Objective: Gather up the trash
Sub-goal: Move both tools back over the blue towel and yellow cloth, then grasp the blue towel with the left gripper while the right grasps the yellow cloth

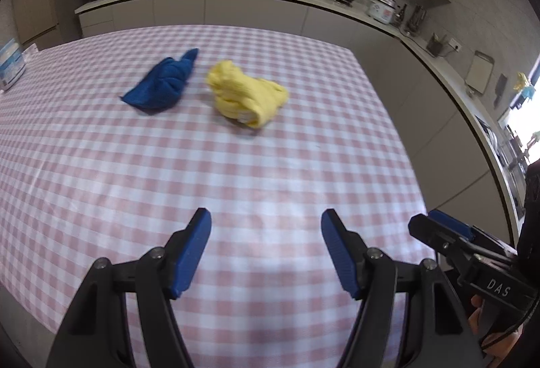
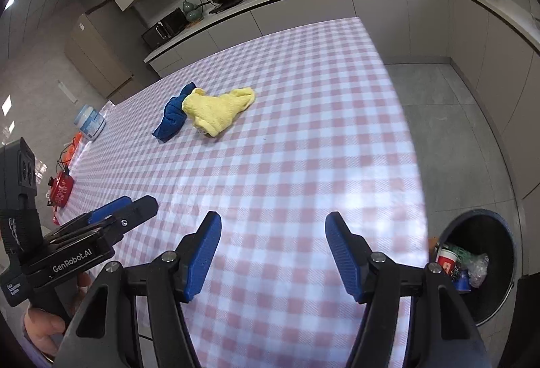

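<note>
Trash (image 2: 460, 266) sits in the dark round bin (image 2: 499, 233) on the floor off the tabletop's right edge: a red-and-white cup, a blue cup and crumpled clear plastic, all piled against the bin's near wall. Going left to right across the pink checked tabletop (image 1: 270, 165), a white-and-blue tub (image 2: 89, 123) stands at the far left edge, with a red item (image 2: 60, 189) nearer along that edge. Toward the far middle a crumpled blue cloth (image 1: 162, 84) lies just beside a crumpled yellow cloth (image 1: 246, 98); from the right wrist view they appear to touch. At the near edge the left gripper (image 1: 266, 253) hovers above the cloth with its jaws spread wide and nothing between them. The right gripper (image 2: 273, 253) hangs just beside it, also wide and holding nothing.
</note>
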A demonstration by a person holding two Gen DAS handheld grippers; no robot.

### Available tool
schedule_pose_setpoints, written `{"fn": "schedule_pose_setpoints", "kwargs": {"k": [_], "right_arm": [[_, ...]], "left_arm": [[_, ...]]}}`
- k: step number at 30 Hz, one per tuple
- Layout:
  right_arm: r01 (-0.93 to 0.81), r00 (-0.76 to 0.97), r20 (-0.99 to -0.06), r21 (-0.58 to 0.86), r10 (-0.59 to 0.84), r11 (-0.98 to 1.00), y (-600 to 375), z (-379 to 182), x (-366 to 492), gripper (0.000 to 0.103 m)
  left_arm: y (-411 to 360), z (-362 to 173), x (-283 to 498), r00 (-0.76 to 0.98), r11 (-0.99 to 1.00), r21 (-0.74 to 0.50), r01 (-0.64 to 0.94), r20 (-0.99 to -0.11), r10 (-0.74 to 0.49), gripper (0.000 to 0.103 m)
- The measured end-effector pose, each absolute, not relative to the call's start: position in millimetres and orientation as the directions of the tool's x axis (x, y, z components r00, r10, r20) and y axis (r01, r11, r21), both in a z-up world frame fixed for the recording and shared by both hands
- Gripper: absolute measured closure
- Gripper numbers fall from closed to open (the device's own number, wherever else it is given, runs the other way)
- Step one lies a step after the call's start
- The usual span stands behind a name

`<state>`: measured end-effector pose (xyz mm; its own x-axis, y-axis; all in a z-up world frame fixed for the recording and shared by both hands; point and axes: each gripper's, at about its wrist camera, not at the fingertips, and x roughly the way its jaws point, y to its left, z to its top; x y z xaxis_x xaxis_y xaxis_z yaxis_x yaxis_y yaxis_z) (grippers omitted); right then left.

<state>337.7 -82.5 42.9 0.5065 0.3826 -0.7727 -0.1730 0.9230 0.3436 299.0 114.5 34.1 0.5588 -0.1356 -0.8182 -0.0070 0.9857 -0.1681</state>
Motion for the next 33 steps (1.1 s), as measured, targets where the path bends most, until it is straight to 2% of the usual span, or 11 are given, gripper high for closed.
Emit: {"fn": "schedule_pose_setpoints", "kwargs": {"k": [16, 33], "right_arm": [[-0.18, 0.533, -0.797, 0.219, 0.282, 0.959, 33.2, 36.4, 397.8, 0.033], [-0.162, 0.528, -0.813, 0.188, 0.246, 0.969, 80.7, 22.4, 474.6, 0.031]], "left_arm": [[214.2, 18.9, 345.3, 0.561, 0.989, -0.126, -0.075, -0.826, -0.063, 0.034], [239.0, 4.1, 417.5, 0.561, 0.995, -0.091, -0.026, -0.826, -0.061, 0.034]]}}
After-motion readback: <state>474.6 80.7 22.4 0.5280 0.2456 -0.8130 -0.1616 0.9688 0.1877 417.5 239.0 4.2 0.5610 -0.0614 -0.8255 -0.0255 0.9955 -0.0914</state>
